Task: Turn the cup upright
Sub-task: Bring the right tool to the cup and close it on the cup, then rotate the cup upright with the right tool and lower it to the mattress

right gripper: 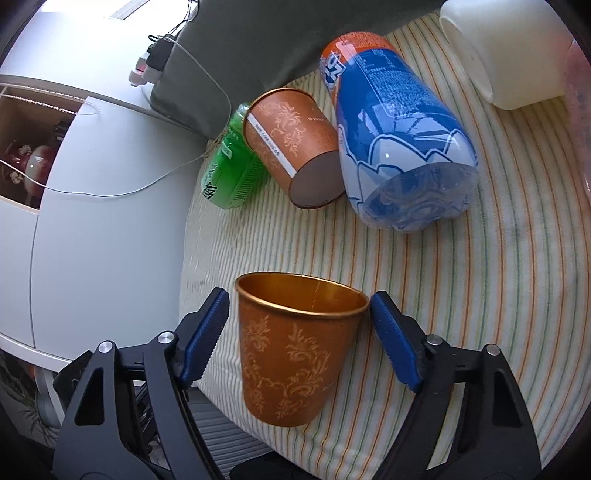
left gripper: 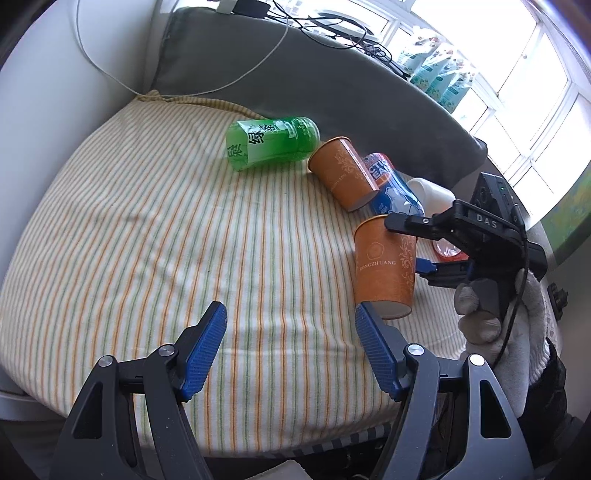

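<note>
On the striped cushion (right gripper: 480,295) I count two orange cups, one upright (right gripper: 295,350) between my right hand-held gripper's (right gripper: 299,325) released fingers, one lying (right gripper: 291,144) at twelve o'clock among two bottles, my left hand-held gripper (left gripper: 290,332) spread empty.

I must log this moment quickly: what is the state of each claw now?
Left claw: open, holding nothing.
Right claw: open around the upright orange cup, with gaps on both sides, not gripping it.

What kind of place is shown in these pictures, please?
Probably a home living room or bedroom: a striped cushion with a grey pillow behind it, charger cables lying about, and a large sunlit window.
</note>
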Demonstrator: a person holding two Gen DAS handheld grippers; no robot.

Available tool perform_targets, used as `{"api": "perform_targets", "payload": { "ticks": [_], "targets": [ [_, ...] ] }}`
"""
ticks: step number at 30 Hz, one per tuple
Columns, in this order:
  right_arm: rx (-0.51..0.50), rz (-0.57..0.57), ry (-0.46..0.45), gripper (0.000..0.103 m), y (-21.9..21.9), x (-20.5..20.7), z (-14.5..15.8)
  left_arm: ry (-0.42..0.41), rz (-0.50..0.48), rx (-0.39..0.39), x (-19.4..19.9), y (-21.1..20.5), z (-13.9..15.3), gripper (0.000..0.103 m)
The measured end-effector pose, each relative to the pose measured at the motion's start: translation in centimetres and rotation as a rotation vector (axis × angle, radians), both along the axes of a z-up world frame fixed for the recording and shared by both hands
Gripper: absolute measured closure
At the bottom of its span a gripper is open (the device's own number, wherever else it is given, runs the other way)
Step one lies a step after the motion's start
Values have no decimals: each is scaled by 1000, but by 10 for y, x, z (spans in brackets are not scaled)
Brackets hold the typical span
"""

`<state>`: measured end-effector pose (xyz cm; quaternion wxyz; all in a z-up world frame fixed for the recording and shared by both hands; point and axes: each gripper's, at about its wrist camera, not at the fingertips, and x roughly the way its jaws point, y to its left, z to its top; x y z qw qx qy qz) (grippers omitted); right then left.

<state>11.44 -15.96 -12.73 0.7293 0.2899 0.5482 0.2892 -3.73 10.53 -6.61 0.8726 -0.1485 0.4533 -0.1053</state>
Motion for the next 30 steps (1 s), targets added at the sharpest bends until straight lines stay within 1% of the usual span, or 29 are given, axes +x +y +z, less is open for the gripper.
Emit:
{"api": "perform_targets", "payload": {
  "ticks": [2, 7, 11, 13, 17, 20, 25, 27, 30],
  "targets": [
    [0, 0, 1, 27, 1, 1, -2, 2, 3, -8, 1, 1, 0, 31],
    [-1, 6, -15, 28, -2, -1, -3, 0, 0, -9, 1, 0, 1, 31],
    [-14, 6, -48, 28, -4, -5, 2, -5, -15, -4, 2, -5, 4, 31],
    [-35, 7, -79, 28, -4, -8, 7, -19, -23, 6, 2, -10, 7, 31],
    [-86, 4, -176, 28, -5, -18, 21, -53, -31, 16, 2, -18, 12, 31],
    [-173, -14, -295, 28, -4, -29, 35, -68, -31, 13, 2, -23, 15, 31],
    [-266, -25, -423, 28, 1, -43, 50, -82, -31, 14, 2, -28, 17, 31],
    [-310, -26, -469, 28, 2, -47, 54, -85, -32, 18, 2, -30, 17, 31],
    [-348, -37, -501, 29, -1, -51, 56, -87, -29, 19, 1, -30, 18, 31]
  ]
}}
